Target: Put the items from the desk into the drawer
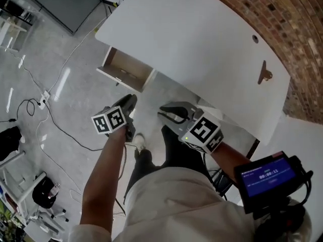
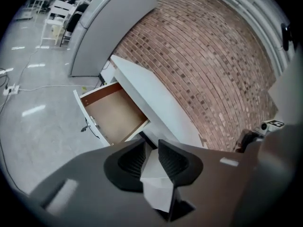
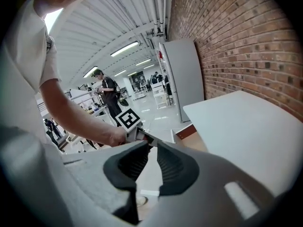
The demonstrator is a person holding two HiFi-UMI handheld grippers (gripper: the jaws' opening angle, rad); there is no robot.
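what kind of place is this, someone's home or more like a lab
Probably a big open lab or workshop hall, not a home: a bare polished grey floor with loose cables trailing across it, a brick wall, and strip lights under a high ribbed ceiling.

The only writing you had in sight stood on the blue screen at the lower right of the head view. It was a white counter that looked like 00:00:11, under a smaller line too fine to read. The left cube and the right cube bore black-and-white square markers, no letters.
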